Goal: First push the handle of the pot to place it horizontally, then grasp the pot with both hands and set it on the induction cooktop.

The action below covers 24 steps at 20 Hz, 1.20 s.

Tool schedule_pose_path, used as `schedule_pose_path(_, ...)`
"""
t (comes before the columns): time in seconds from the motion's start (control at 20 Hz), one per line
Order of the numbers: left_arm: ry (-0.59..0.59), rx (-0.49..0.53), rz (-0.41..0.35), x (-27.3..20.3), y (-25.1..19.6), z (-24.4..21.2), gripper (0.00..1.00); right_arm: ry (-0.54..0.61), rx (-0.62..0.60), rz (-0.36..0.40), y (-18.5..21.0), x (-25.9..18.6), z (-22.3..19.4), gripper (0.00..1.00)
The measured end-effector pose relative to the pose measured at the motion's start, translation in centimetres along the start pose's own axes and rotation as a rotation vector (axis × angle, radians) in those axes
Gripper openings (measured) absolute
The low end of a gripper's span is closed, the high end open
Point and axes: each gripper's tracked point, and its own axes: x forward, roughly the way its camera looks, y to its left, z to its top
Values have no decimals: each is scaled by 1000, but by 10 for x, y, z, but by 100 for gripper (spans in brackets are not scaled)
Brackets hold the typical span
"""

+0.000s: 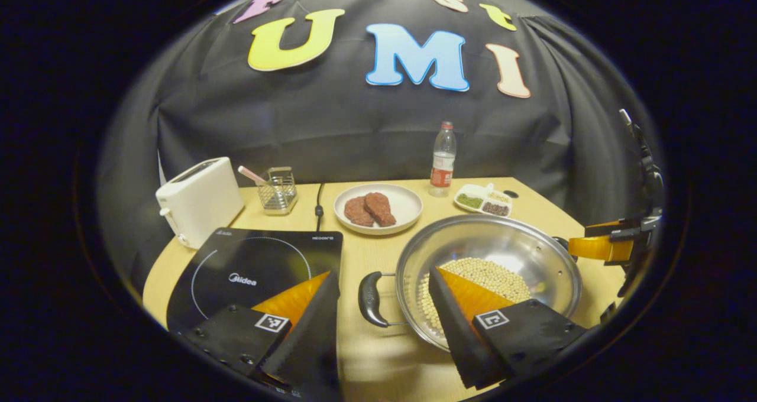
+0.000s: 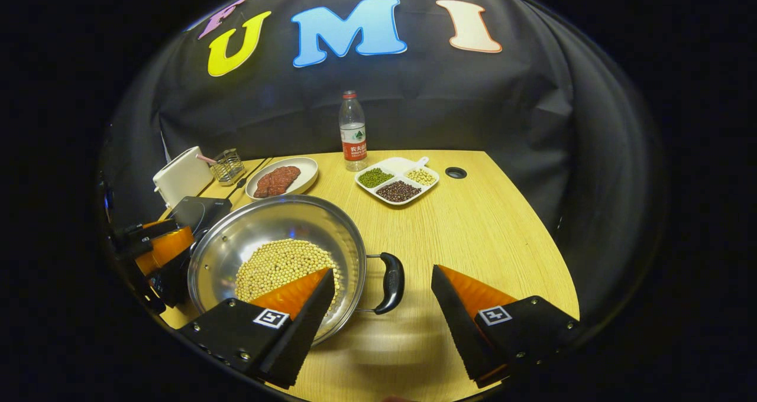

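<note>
Pot (image 1: 488, 272) sits on the counter (image 2: 485, 224), just right of the induction cooktop (image 1: 254, 272), soybeans (image 2: 278, 266) heaped inside. Its 2 handles lie level, one each side, so the push step looks done and the two-handed grasp is in hand.

Left gripper (image 1: 384, 307) wide open, fingers straddling the left handle (image 1: 371, 298), not pressing. Right gripper (image 2: 381, 292) wide open the same way about the right handle (image 2: 390, 282).

Next move, by my read: close both on the handles together, lift level to keep the beans in, carry left onto the cooktop.
</note>
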Motion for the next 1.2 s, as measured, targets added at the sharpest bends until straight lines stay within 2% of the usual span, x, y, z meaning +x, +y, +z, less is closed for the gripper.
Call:
schedule_pose_path(0.1,34,-9,-2,11,1,-9,95,11,2,5,-1,5,-2,100)
schedule_pose_path(0.15,54,-14,-5,18,0,-14,99,17,5,8,-1,8,-2,100)
schedule_pose_path(0.25,92,-23,-8,23,0,-24,98,28,9,11,-1,13,-4,100)
schedule_pose_path(0.3,109,-28,-8,28,0,-28,95,34,9,15,0,16,-5,100)
schedule_pose_path(0.45,133,-33,4,40,0,-35,100,59,0,32,4,25,-11,100)
schedule_pose_path(0.5,138,-32,8,42,0,-36,100,67,-4,33,4,29,-13,96)
schedule_pose_path(0.55,138,-28,13,44,0,-35,96,78,-5,39,5,32,-15,87)
schedule_pose_path(0.6,140,-24,19,46,0,-36,91,83,-5,36,5,33,-16,86)
schedule_pose_path(0.65,144,-22,24,47,0,-36,100,83,-4,37,5,37,-16,83)
schedule_pose_path(0.8,165,-25,40,51,0,-41,88,101,7,47,7,41,-20,68)
schedule_pose_path(0.85,173,-34,43,53,0,-43,90,108,8,49,8,42,-22,66)
schedule_pose_path(0.9,169,-35,60,54,3,-43,82,115,3,47,8,43,-23,66)
schedule_pose_path(0.95,166,-40,67,54,4,-43,85,118,-2,41,8,44,-25,66)
schedule_pose_path(1.0,164,-46,74,55,4,-42,83,117,9,32,7,44,-23,61)
schedule_pose_path(1.05,172,-48,80,58,7,-45,81,124,23,21,6,43,-23,63)
schedule_pose_path(1.15,175,-58,75,55,5,-44,76,136,56,1,8,45,-25,51)
schedule_pose_path(1.2,175,-57,71,56,5,-43,74,143,55,-8,9,44,-24,51)
